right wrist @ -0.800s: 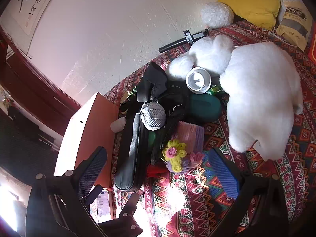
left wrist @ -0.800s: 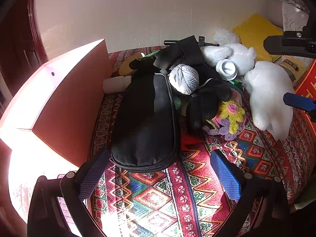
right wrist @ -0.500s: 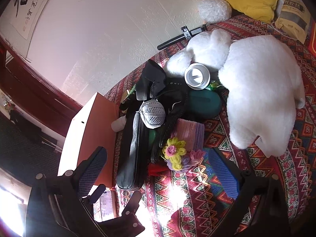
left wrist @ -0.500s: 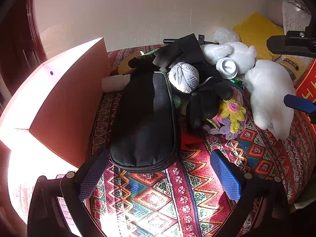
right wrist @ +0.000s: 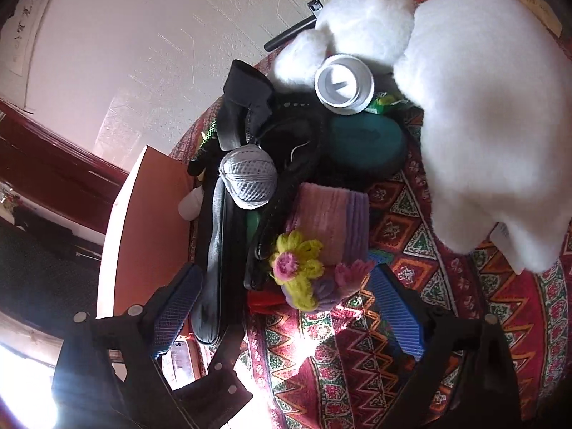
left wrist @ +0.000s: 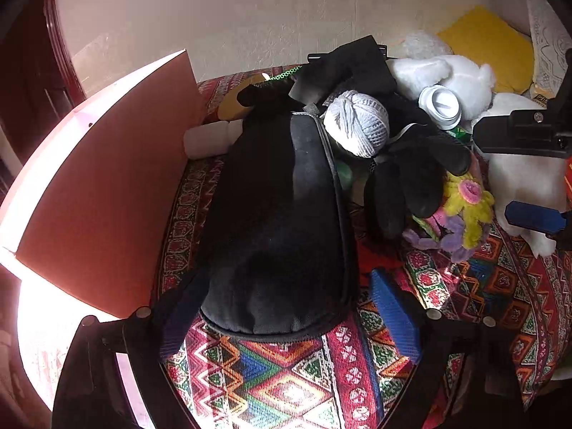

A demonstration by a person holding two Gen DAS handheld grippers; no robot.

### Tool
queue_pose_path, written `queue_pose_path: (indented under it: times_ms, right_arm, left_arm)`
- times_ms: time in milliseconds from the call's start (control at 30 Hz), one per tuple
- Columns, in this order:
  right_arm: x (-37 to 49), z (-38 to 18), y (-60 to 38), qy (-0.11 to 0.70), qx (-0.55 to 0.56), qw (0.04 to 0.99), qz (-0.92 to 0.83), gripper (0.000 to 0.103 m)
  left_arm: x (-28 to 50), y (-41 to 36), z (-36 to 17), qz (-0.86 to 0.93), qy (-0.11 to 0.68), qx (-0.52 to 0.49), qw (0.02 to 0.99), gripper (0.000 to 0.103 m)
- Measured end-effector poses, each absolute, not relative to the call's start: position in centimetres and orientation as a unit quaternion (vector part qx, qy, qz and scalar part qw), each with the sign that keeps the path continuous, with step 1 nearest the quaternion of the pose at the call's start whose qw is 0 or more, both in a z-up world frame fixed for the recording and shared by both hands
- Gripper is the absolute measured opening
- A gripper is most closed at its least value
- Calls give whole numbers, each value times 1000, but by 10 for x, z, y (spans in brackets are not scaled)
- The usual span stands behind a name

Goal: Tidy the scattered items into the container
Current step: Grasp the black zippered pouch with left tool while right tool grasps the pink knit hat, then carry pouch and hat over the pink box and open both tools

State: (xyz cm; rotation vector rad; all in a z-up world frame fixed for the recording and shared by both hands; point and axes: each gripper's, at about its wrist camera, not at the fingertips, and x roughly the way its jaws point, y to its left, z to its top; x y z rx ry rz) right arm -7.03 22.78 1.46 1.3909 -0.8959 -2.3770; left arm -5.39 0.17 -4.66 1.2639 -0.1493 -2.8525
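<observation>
While the pile is not yet tidied, these things can be seen:

Left gripper [left wrist: 286,307]: its blue fingers [left wrist: 393,316] are spread wide, one on each side of the near end of the black zip pouch [left wrist: 282,214]. Nothing is pinched yet.

Right gripper [right wrist: 286,311]: its fingers are spread wide too, and nothing is held. It hangs just above the knitted flower bunch [right wrist: 304,271].

Container: the orange box [left wrist: 107,186] stands just beside the pouch, on its left, on the patterned cloth [left wrist: 286,386]. Its inside is washed out by bright light (so what is in it cannot be told).

Pile: a grey ball of string [left wrist: 357,128] rests against the far end of the pouch. A white round cap [left wrist: 439,107], a black glove [left wrist: 411,182] and a white plush toy [right wrist: 482,125] lie close by.

How the step should be done: the pouch is probably meant to be picked first. It should be pinched near its end, low down, so it is not dropped. It is soft and long, so it may sag. It should be lifted slowly, so the string ball is not rolled away.

What is different: the left gripper has been moved closer to the pouch, which earlier lay well ahead of the fingers. The right gripper has been brought nearer to the flowers. Nothing in the pile has been moved.
</observation>
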Motion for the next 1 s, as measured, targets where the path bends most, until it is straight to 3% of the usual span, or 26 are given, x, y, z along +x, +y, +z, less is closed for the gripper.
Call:
queue_pose_path:
  times_ms: [167,233,267,300,333,433,700,767,833,933,1000]
  right_arm:
    - [-92,-18,223,-285,508,98,-807,89]
    - [-105,-36,223,-285,529,93,-794,89]
    - [-108,-43,224,-304,532,102,-783,86]
    - [-110,-46,225,-318,532,106,-778,82]
    - [-110,-44,225,-320,530,106,-778,70]
    - [-106,-30,225,-324,512,125,-786,66]
    - [-72,8,243,-366,473,177,-781,66]
    - [-66,15,251,-370,471,180,-780,66]
    - [-68,21,256,-363,473,176,-783,66]
    - [-67,16,260,-362,482,174,-779,66]
    - [-73,12,252,-359,490,171,-776,66]
  left_arm:
    - [-68,0,-60,-901,-48,432,1,86]
    - [-69,1,-61,-898,-65,436,-4,81]
    - [-68,0,-61,-894,-70,442,-9,75]
    - [-67,-1,-59,-892,-68,446,-18,60]
    - [-65,-1,-55,-892,-66,446,-26,46]
    - [-54,4,-42,-905,-66,418,-38,23]
    - [-49,-28,-8,-917,-10,398,-14,18]
    - [-51,-31,-5,-918,-33,394,10,21]
    - [-57,-26,-10,-917,-77,388,41,32]
    - [-85,-29,-44,-891,-138,423,92,33]
    - [-100,-41,-69,-867,-134,471,95,33]
